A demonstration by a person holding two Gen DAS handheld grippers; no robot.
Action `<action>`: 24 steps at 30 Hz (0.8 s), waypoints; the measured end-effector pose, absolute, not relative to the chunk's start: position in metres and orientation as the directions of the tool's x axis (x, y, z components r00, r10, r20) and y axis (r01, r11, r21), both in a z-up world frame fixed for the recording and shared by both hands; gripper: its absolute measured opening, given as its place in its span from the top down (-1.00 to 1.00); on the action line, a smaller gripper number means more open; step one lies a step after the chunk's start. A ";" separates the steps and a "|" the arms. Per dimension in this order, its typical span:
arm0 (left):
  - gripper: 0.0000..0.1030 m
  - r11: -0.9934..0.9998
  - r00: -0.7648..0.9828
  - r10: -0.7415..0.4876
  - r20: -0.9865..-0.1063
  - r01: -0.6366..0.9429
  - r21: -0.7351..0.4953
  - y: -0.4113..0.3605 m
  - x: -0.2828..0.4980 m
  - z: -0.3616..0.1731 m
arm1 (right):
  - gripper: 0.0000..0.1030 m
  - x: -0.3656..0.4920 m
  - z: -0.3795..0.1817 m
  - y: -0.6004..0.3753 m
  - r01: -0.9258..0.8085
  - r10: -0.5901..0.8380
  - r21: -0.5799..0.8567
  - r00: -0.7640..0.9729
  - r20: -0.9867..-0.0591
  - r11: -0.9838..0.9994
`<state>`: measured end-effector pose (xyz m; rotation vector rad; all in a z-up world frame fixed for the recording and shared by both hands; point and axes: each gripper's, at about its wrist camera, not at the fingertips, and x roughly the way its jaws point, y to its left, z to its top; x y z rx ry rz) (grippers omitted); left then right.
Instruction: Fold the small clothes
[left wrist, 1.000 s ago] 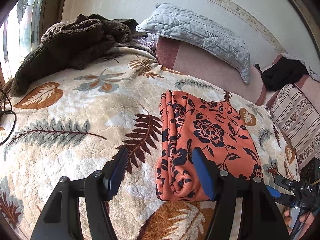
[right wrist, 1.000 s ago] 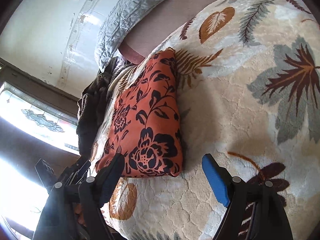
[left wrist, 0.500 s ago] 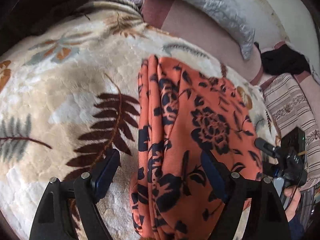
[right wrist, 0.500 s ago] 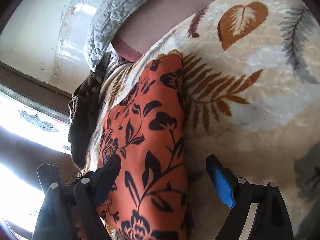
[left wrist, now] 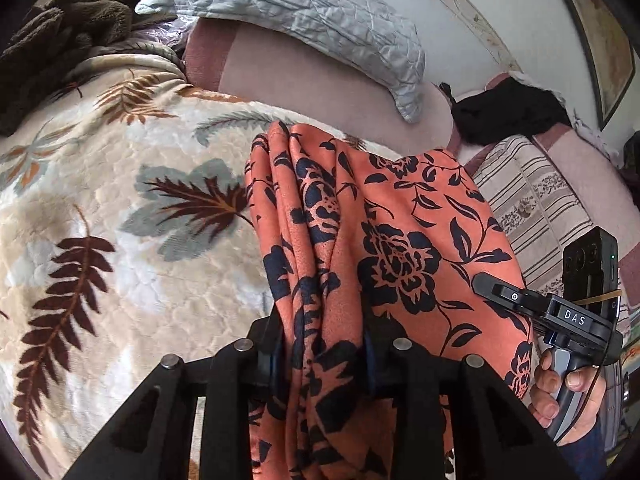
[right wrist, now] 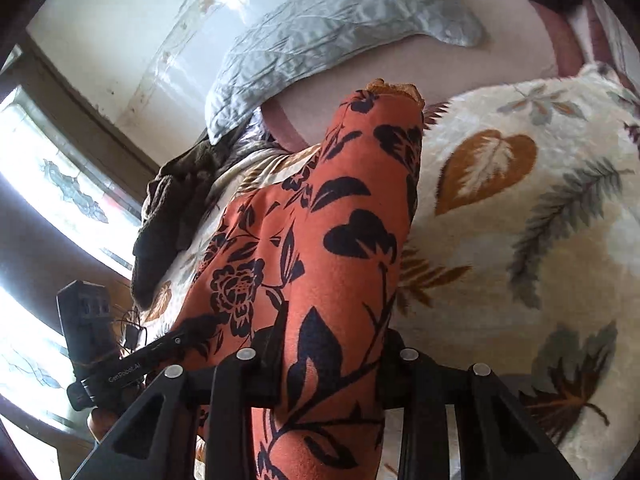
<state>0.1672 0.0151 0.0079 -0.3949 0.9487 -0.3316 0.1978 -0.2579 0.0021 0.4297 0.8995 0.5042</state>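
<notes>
An orange garment with dark floral print (left wrist: 384, 232) lies folded lengthwise on the bed. My left gripper (left wrist: 324, 348) is shut on its near left edge, where the layered folds bunch between the fingers. My right gripper (right wrist: 332, 356) is shut on the garment (right wrist: 320, 240) at its near right edge; the cloth rises over the fingers and hides the pads. The right gripper's body also shows in the left wrist view (left wrist: 560, 316), held by a hand. The left gripper's body shows in the right wrist view (right wrist: 112, 364).
The bed is covered by a cream blanket with leaf print (left wrist: 120, 240). A grey quilted pillow (left wrist: 304, 12) and a pink bolster (left wrist: 312, 76) lie at the far side. A brown fleece heap (left wrist: 44, 48) sits far left, dark cloth (left wrist: 508, 112) far right.
Both grippers moved forward onto the garment's near end and closed on it. One second ago both were open and short of the cloth.
</notes>
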 end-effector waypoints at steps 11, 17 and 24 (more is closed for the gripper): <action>-0.08 0.941 0.606 -0.313 -0.731 0.095 -0.325 0.011 0.117 0.012 | -0.24 0.163 0.000 -0.307 -0.189 0.527 0.554 0.647 -0.550 0.811; -0.13 0.964 0.517 -0.257 -0.816 0.080 -0.253 0.002 0.132 -0.038 | -0.46 0.218 -0.032 -0.262 -0.169 0.581 0.591 0.520 -0.626 0.789; -0.34 0.982 0.596 -0.174 -0.784 0.046 -0.183 0.007 0.103 0.002 | -0.53 0.166 0.007 -0.255 -0.197 0.535 0.547 0.621 -0.573 0.814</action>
